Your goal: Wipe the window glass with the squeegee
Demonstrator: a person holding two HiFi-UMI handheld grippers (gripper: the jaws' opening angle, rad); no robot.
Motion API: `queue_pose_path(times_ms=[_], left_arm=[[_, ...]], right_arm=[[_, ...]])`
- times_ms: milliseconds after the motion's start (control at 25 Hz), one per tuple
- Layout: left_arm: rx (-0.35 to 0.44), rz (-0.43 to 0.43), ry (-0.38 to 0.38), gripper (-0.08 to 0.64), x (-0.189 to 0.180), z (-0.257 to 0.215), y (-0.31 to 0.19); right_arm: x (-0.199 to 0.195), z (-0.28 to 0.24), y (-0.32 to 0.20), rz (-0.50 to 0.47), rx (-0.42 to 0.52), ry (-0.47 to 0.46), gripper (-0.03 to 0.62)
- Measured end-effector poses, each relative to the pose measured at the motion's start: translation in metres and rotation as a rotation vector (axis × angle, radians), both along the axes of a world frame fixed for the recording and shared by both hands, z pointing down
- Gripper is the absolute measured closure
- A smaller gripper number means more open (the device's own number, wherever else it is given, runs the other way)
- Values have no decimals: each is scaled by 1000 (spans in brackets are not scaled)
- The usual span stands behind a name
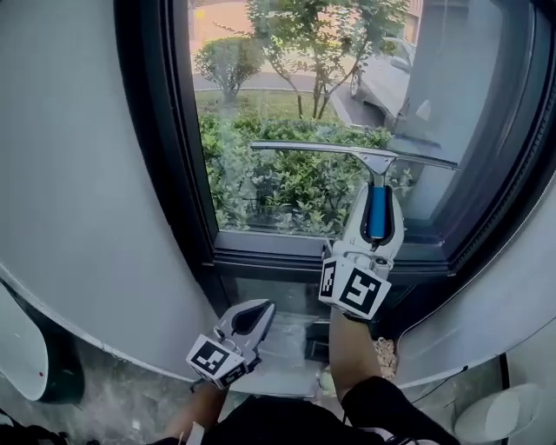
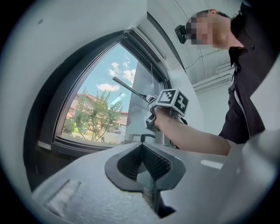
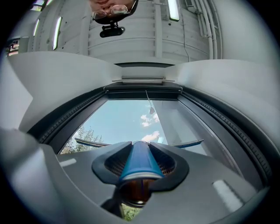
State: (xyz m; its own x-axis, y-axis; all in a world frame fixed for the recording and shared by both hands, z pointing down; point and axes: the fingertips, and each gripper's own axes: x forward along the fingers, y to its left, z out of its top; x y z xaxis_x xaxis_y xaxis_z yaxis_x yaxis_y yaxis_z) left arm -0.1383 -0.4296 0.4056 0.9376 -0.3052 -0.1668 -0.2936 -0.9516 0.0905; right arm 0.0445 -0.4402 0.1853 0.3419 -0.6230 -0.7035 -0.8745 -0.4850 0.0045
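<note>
Far left in head view: plain grey wall (image 1: pixel 69 174), then dark window frame (image 1: pixel 178 139). Under the sill: left gripper (image 1: pixel 258 315) held low, tips together, nothing between. Same reading from left gripper view, which alone gives a side look at forearm (image 2: pixel 192 138) and marker cube (image 2: pixel 173 99) raised at window glass (image 2: pixel 100 105). Centre-right: right gripper (image 1: pixel 378 198) clamped on blue handle of squeegee (image 1: pixel 352 153). Handle upright, blade level across lower pane, above the jaws. Can't tell blade-to-glass contact. Right gripper view only: sky, ceiling lights (image 3: pixel 174 8). Behind glass in head view: hedge (image 1: pixel 278 182), parked car (image 1: pixel 387 83).
</note>
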Motion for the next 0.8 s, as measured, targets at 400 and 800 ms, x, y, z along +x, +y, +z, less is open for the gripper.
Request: queue_pose_path(times_ms=[400,800], left_arm=[[94,-21,38,560,-15,-33,-14],[133,-60,53,560,-20,-49,-26]], right_arm=[[-46,-125,-38,-8,164,70,460],[-61,-163,-63,6,242,68,460]])
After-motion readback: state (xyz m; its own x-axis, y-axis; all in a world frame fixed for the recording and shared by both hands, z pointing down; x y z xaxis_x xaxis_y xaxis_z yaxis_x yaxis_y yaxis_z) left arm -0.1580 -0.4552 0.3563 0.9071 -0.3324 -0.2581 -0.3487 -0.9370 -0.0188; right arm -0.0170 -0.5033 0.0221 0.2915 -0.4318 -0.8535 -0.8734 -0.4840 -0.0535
